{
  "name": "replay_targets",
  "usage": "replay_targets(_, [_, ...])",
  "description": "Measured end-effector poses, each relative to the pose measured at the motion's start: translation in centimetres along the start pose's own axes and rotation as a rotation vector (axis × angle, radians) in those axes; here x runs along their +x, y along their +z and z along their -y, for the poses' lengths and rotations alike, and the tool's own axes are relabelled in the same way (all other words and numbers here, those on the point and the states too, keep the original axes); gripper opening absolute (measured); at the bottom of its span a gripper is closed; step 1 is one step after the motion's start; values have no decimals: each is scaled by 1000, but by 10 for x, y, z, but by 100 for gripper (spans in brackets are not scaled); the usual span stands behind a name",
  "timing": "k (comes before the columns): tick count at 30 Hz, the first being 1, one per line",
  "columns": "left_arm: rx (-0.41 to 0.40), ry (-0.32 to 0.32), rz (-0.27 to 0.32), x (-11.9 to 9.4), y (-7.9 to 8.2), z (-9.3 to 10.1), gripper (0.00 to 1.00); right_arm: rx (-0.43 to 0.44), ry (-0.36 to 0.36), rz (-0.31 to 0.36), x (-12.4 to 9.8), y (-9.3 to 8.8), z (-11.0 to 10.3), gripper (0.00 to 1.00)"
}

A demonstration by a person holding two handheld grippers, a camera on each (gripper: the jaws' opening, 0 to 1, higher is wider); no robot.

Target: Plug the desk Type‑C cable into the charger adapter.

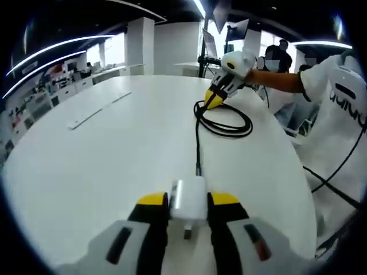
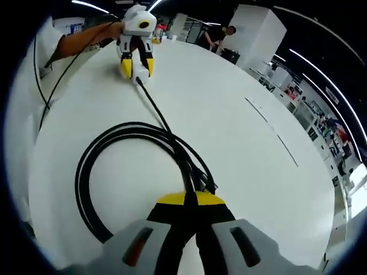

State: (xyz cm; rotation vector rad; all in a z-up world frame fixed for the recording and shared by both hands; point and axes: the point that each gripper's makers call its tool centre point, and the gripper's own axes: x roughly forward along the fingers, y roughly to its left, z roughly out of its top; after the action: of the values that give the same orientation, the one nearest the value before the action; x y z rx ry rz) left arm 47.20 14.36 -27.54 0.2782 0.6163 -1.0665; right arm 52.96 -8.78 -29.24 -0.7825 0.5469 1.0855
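Surface [image 1: 103, 166]: large, white, rounded edge, smooth and matte. A thin seam with a raised strip [image 1: 94, 110] runs along its far left part in the left gripper view; the same seam [image 2: 269, 123] shows as a dark line at right in the right gripper view.

Lying on it: black cable [image 1: 223, 121], coiled in several loose loops at far right, one straight run leading to the near edge, where it meets the white adapter [image 1: 188, 200]. In the right gripper view the coil [image 2: 103, 166] lies near, flat on the surface.
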Motion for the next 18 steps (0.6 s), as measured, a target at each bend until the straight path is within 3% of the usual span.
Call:
replay_targets(14, [0, 20, 10, 2, 7, -38, 26, -14, -23, -16, 12, 6, 21, 2])
replay_targets(18, [-1, 22, 12, 3, 8, -42, 26, -15, -29, -20, 14, 6, 24, 2])
